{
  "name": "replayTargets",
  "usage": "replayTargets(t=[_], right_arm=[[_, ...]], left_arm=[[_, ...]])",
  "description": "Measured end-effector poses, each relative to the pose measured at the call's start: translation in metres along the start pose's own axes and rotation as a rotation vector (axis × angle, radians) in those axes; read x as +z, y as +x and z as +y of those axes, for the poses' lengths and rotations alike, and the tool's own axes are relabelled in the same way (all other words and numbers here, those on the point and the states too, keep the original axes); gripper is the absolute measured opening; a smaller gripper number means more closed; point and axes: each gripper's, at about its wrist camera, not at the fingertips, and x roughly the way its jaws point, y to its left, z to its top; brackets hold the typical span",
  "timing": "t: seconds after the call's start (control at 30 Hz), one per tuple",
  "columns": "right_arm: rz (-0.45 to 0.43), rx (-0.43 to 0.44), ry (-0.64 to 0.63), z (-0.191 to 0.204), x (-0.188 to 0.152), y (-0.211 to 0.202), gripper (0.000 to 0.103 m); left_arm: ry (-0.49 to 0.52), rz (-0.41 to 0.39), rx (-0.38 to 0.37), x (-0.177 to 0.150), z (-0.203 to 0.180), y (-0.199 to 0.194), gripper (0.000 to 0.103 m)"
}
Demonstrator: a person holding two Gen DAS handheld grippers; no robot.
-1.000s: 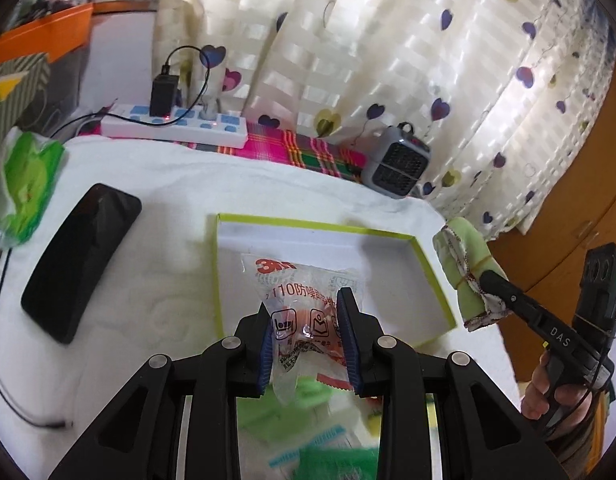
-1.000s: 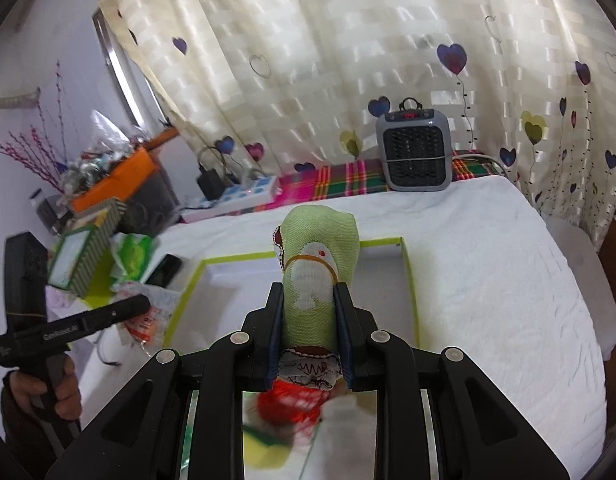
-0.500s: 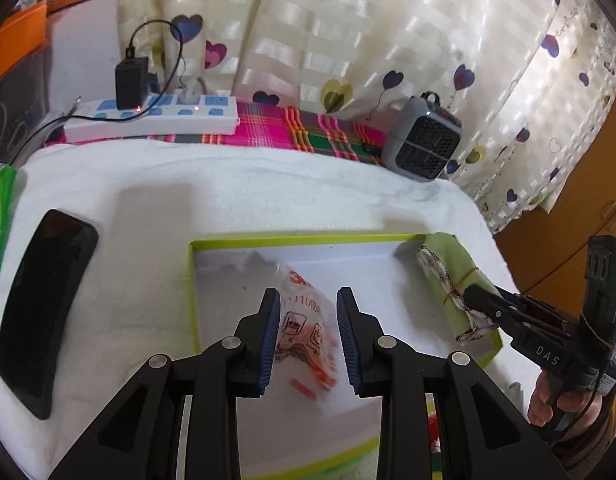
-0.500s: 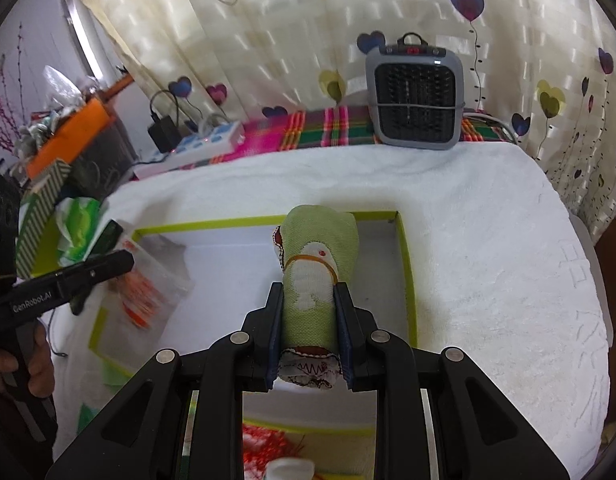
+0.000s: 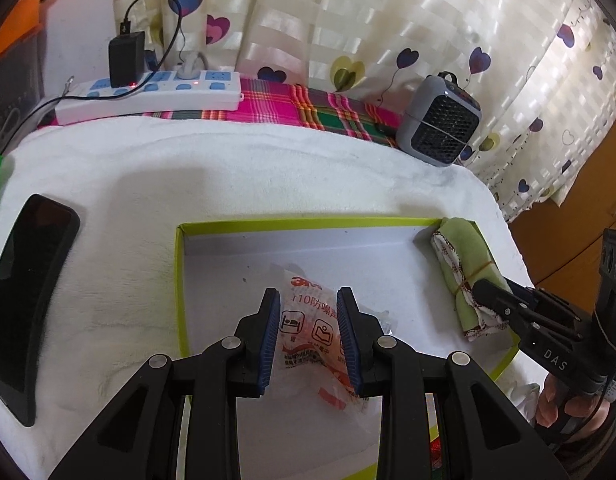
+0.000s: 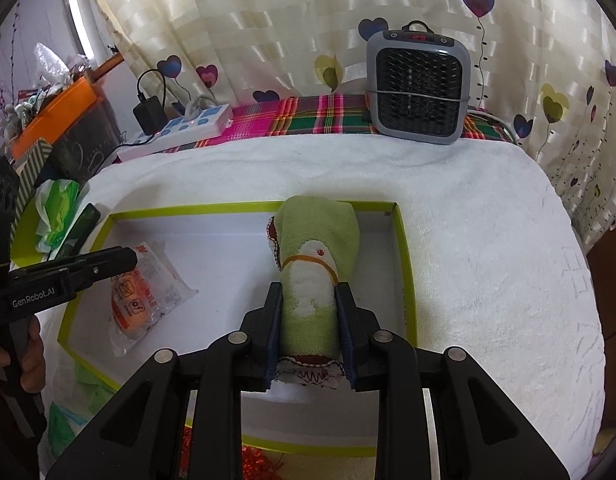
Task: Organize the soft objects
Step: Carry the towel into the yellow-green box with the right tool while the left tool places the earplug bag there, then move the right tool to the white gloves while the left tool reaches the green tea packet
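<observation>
A white box with a lime-green rim (image 5: 308, 224) lies on the white towel. My left gripper (image 5: 306, 296) is shut on a clear packet of orange earplugs (image 5: 311, 336), which hangs low over the left half of the box floor. In the right wrist view the same packet (image 6: 148, 292) shows under the left gripper (image 6: 124, 258). My right gripper (image 6: 309, 290) holds a rolled green sock (image 6: 315, 240) bound with an orange band. Its jaws are opening, with the pads still against the roll. The roll's far end rests in the box's far right corner (image 5: 467, 264).
A black phone (image 5: 28, 292) lies left of the box. At the back stand a power strip with a charger (image 5: 156, 96) and a small grey heater (image 6: 417, 88). A green tissue pack (image 6: 56, 208) sits at far left. A red, shiny thing (image 6: 256, 464) shows below the box's near edge.
Both grippers came forward and down into the box. The packet went from above the near edge to low over the box floor. The sock roll sank into the far right corner.
</observation>
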Motion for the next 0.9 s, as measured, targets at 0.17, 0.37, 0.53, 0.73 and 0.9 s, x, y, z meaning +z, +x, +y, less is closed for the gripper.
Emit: replayTargets(t=[0.17, 0.37, 0.53, 0.73, 0.9], right_arm=[[-0.001, -0.005, 0.003, 0.000, 0.000, 0.000, 0.029], [-0.022, 0.002, 0.007, 0.000, 0.000, -0.006, 0.032], [-0.059, 0.007, 0.020, 0.000, 0.001, -0.021, 0.049], [-0.088, 0.013, 0.029, 0.000, -0.003, -0.037, 0.053], [-0.104, 0.014, 0.039, 0.000, -0.010, -0.048, 0.053]], left_arm=[[0.002, 0.005, 0.003, 0.001, 0.001, 0.000, 0.027], [0.023, -0.008, 0.007, -0.001, -0.001, -0.008, 0.034], [0.028, -0.031, -0.002, -0.004, -0.004, -0.023, 0.042], [0.029, -0.056, 0.002, -0.010, -0.006, -0.041, 0.046], [0.027, -0.065, 0.002, -0.018, -0.007, -0.053, 0.047]])
